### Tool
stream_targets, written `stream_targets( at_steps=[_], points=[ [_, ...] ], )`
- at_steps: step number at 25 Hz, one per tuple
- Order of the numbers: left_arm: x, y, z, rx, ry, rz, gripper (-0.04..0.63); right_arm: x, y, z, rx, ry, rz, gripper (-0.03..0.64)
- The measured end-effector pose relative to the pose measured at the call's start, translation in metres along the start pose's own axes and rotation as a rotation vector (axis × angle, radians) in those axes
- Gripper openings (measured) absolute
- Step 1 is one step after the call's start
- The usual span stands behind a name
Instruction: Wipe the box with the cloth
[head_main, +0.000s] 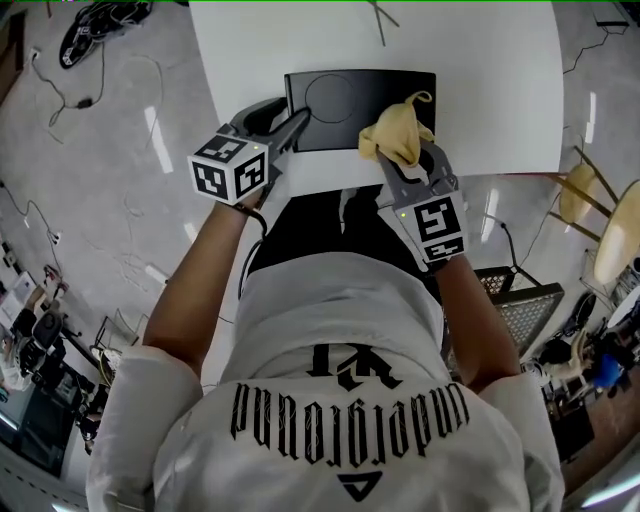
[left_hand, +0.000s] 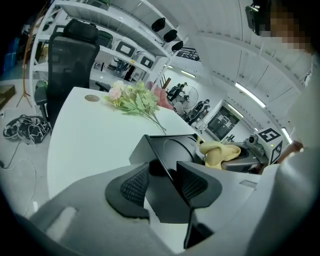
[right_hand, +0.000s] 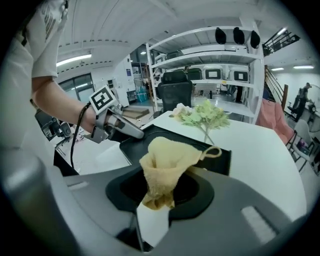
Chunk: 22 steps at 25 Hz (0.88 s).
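A flat black box (head_main: 350, 105) with a ring on its lid lies on the white table (head_main: 480, 90). My left gripper (head_main: 295, 125) straddles the box's near left corner. In the left gripper view that corner (left_hand: 170, 150) fills the gap between the pads (left_hand: 132, 187), which sit against it. My right gripper (head_main: 405, 165) is shut on a bunched yellow cloth (head_main: 395, 135) over the box's near right corner. The right gripper view has the cloth (right_hand: 165, 160) rising out of the jaws (right_hand: 160, 192) in front of the box (right_hand: 140, 142). The cloth (left_hand: 217, 152) also shows in the left gripper view.
A bunch of artificial flowers (left_hand: 132, 100) lies on the table beyond the box. A black office chair (left_hand: 75, 55) stands at the table's far side. Tangled cables (left_hand: 25, 127) lie on the floor. Wooden chairs (head_main: 590, 200) stand at the right.
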<state>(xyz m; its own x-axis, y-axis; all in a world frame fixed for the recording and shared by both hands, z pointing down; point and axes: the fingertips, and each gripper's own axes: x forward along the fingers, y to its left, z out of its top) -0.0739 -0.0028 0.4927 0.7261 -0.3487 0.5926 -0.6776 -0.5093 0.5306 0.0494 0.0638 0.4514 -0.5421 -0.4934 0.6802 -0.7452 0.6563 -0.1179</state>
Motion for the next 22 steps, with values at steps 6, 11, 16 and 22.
stream_targets(
  at_steps=[6,11,16,22],
  points=[
    [-0.001,0.001,-0.002,-0.019,-0.008,0.005,0.184,0.055,0.089,0.029,-0.098,0.003,0.174,0.107],
    [-0.004,0.004,-0.001,-0.013,-0.011,0.001,0.183,0.063,0.099,0.034,-0.115,0.014,0.208,0.109],
    [-0.005,0.004,-0.002,0.012,-0.001,0.004,0.184,0.029,0.043,0.012,-0.099,0.068,0.105,0.107],
    [-0.004,0.005,-0.003,0.008,0.011,-0.003,0.186,-0.022,-0.031,-0.021,-0.068,0.11,-0.042,0.106]
  ],
)
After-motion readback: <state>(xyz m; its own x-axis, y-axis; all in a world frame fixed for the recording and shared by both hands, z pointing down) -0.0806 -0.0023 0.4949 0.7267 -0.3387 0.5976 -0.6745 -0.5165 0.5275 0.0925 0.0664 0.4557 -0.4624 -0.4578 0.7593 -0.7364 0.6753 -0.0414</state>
